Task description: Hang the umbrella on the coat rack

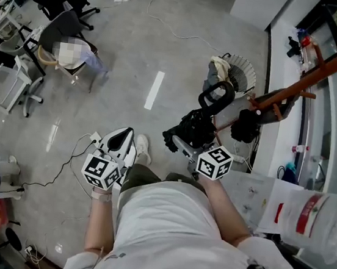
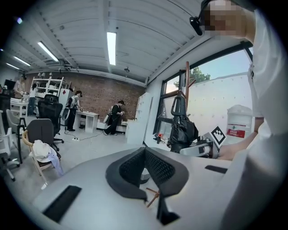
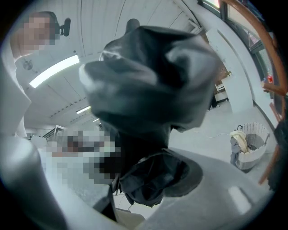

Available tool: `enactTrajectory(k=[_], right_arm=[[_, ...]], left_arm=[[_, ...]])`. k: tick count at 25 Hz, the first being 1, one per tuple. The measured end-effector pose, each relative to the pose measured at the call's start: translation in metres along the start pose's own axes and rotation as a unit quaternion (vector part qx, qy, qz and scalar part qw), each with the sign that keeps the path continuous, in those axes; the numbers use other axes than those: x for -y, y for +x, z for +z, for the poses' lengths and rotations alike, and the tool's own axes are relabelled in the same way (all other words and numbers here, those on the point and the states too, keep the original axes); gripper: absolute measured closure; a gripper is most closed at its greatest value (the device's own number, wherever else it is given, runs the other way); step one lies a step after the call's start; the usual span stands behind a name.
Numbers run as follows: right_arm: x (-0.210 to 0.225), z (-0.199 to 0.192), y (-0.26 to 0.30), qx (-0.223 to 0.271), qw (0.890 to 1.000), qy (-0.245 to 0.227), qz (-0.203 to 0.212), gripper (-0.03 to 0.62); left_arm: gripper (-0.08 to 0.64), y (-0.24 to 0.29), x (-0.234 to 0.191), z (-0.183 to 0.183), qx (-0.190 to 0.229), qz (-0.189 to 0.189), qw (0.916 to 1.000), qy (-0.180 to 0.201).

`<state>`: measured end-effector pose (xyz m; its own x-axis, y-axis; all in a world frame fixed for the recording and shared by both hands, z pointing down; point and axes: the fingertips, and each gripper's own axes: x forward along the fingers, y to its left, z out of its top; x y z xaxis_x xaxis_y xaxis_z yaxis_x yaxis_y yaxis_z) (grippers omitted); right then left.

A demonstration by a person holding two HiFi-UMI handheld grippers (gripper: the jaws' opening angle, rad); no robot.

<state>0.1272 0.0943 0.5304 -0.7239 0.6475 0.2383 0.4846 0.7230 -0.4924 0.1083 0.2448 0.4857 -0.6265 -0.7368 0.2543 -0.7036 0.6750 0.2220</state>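
Your right claw [image 1: 186,141] pinches the umbrella [image 1: 195,128]; left claw [image 1: 121,138] pressed together, empty. Aim the handle [image 1: 216,97] over a peg on the coat rack [image 1: 325,70], 2 o'clock.

Black umbrella [image 1: 197,128], glossy dark folds up close, reddish-brown wooden coat rack [image 1: 325,68], white left gripper [image 1: 124,134] with its black-and-white square-marker cube, same pattern on the right gripper [image 1: 182,144], pale grey floor [image 1: 169,32], white shirt [image 1: 174,230], red-brown brick wall [image 2: 94,96]
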Motion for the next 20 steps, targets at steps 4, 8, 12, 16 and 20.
enactTrajectory(k=[4,8,12,16,20], right_arm=[[0.025,0.019,0.034,-0.003,1.0,-0.008,-0.013,0.316],[0.048,0.044,0.081,-0.001,0.999,-0.006,-0.034,0.317],[0.074,0.069,0.122,0.007,0.998,-0.001,-0.06,0.316],[0.094,0.085,0.148,0.019,0.996,0.004,-0.091,0.316],[0.111,0.098,0.157,0.035,0.992,0.013,-0.123,0.316]], left_arm=[[0.558,0.035,-0.038,0.013,0.001,-0.015,0.9999,-0.006],[0.558,0.073,-0.087,0.034,-0.001,-0.039,0.9992,-0.001],[0.558,0.112,-0.131,0.057,-0.002,-0.067,0.9977,0.005],[0.558,0.143,-0.156,0.071,-0.007,-0.107,0.994,0.022],[0.558,0.172,-0.166,0.079,-0.012,-0.147,0.9885,0.033]])
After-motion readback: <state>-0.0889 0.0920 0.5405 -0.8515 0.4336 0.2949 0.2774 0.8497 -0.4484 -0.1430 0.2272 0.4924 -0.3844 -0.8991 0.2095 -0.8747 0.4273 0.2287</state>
